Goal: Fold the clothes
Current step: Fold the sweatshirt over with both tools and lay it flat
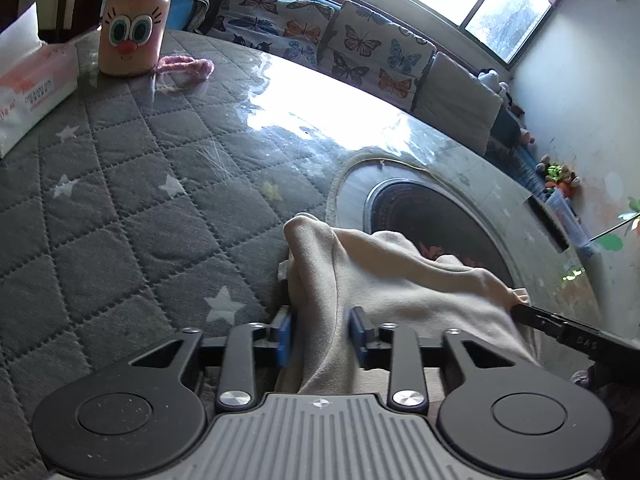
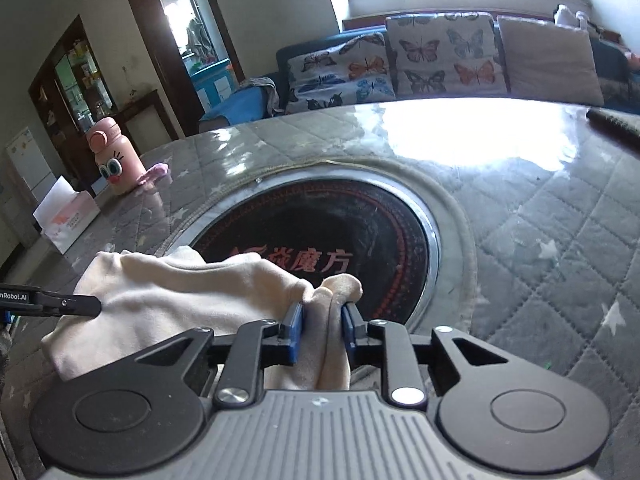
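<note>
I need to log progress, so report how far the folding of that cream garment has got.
Done: nothing looks folded yet; the cream garment is a bunched heap at the near rim of the round black cooktop.
In hand: the left gripper and right gripper each pinch a bunch of its cloth between blue fingers.
Left: spreading it flat on the quilted table cover, then every fold.

A cream garment point(image 2: 180, 292) is seen against a grey quilted table cover point(image 1: 120, 208) stitched in diamonds and scattered with white stars. Set into the cover, a black round hob point(image 2: 320, 236) is marked with red characters. Beyond the cover, a pink bottle point(image 1: 134, 20) painted with cartoon eyes and white cushions point(image 1: 360, 44) printed with orange and blue butterflies are seen.
</note>
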`<action>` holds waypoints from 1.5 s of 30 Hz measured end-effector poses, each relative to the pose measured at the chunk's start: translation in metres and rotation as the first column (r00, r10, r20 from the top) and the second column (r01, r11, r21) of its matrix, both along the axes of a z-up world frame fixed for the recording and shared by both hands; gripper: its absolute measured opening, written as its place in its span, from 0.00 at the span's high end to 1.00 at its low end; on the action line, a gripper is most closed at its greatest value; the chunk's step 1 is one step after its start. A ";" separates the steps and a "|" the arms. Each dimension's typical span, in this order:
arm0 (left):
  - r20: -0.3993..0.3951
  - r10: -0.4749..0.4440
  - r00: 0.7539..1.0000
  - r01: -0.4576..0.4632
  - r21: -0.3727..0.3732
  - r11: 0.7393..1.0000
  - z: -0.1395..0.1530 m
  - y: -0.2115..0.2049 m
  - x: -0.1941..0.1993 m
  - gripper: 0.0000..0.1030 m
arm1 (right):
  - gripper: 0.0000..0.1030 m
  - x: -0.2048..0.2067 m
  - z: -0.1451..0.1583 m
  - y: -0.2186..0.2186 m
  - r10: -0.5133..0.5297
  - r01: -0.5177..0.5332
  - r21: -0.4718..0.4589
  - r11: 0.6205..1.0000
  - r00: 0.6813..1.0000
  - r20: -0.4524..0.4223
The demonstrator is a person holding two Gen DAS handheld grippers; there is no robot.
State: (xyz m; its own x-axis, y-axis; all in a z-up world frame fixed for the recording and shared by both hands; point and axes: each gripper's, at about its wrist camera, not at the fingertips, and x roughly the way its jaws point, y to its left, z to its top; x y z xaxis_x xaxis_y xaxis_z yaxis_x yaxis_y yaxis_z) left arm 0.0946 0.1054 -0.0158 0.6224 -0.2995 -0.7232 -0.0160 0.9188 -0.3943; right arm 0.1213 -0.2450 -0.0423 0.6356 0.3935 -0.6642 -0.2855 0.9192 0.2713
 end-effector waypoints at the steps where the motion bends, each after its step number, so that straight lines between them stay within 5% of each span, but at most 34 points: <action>1: 0.003 -0.001 1.000 0.001 0.005 1.000 0.000 0.000 0.000 0.63 | 0.78 0.000 -0.001 0.000 0.000 0.000 0.002 1.000 1.000 -0.004; 6: 0.011 -0.013 1.000 0.013 0.011 1.000 -0.002 -0.005 0.002 0.67 | 0.70 0.002 -0.007 0.001 0.000 0.000 0.015 1.000 1.000 -0.026; 8: 0.009 -0.022 1.000 0.022 0.001 1.000 -0.003 -0.007 0.004 0.80 | 0.74 0.002 -0.010 0.001 0.000 0.001 0.020 1.000 0.999 -0.035; 10: 0.023 -0.026 0.999 0.026 0.005 1.000 -0.001 -0.009 0.002 0.83 | 0.87 0.003 -0.010 0.002 0.003 -0.002 0.027 1.000 0.999 -0.042; 12: 0.046 -0.029 0.999 0.028 0.017 0.999 0.003 -0.011 -0.001 0.85 | 0.88 0.001 -0.007 0.004 0.002 -0.001 0.024 1.000 0.999 -0.032; 19: 0.109 0.009 0.994 -0.009 0.001 1.000 0.029 0.008 -0.021 0.85 | 0.90 -0.002 0.028 0.022 0.047 -0.048 0.024 0.999 0.997 0.055; 29: 0.215 0.164 0.963 -0.172 0.021 0.985 0.068 0.074 -0.052 0.85 | 0.90 0.028 0.074 0.104 0.198 -0.205 0.027 0.978 0.966 0.166; 38: 0.174 0.278 0.945 -0.289 0.046 0.956 0.057 0.120 -0.056 0.84 | 0.90 0.061 0.068 0.179 0.318 -0.325 0.016 0.946 0.935 0.154; 45: 0.133 0.326 0.936 -0.340 0.098 0.935 0.040 0.137 -0.054 0.78 | 0.83 0.080 0.037 0.205 0.308 -0.305 -0.049 0.951 0.948 0.080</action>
State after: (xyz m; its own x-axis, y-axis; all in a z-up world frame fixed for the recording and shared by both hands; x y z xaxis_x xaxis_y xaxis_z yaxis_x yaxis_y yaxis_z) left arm 0.0406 0.2428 0.0240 0.7513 0.0221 -0.6596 -0.2908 0.9083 -0.3008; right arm 0.2010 -0.0395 -0.0051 0.5433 0.5551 -0.6299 -0.5757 0.7924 0.2018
